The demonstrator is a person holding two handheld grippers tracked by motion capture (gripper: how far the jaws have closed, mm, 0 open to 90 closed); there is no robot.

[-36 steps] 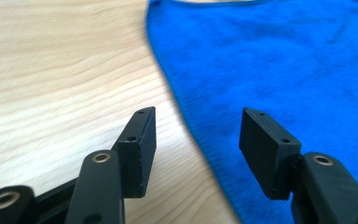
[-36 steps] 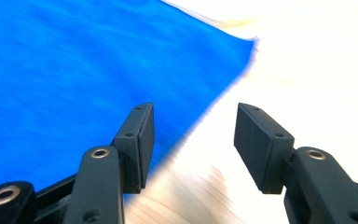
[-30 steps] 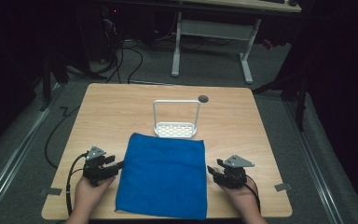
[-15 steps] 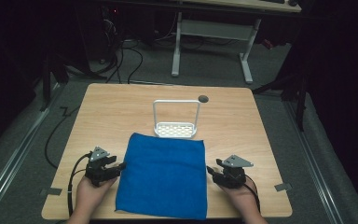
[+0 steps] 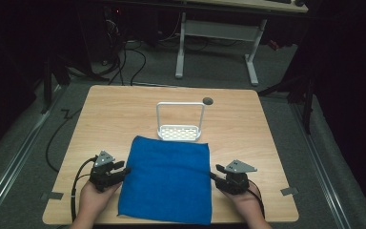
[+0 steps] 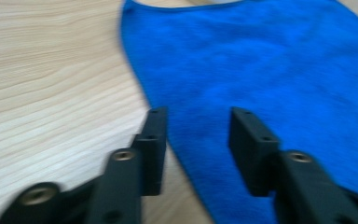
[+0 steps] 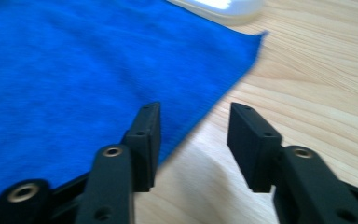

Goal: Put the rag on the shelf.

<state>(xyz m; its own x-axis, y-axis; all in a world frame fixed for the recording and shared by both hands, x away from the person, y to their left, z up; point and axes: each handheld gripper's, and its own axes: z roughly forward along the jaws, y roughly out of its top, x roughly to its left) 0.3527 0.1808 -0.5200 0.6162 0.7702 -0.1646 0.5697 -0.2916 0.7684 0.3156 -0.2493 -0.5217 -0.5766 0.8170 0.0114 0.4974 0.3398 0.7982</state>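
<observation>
step: left gripper and right gripper straddled blue cloth side edges, jaws just closing, not yet pinching | next: close onto both edges, likely fold

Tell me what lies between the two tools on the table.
The blue cloth lies flat between the left tool and the right tool, each at one side edge; the high view shows it. Both tools' jaws have just been closing, gaps visible.
</observation>
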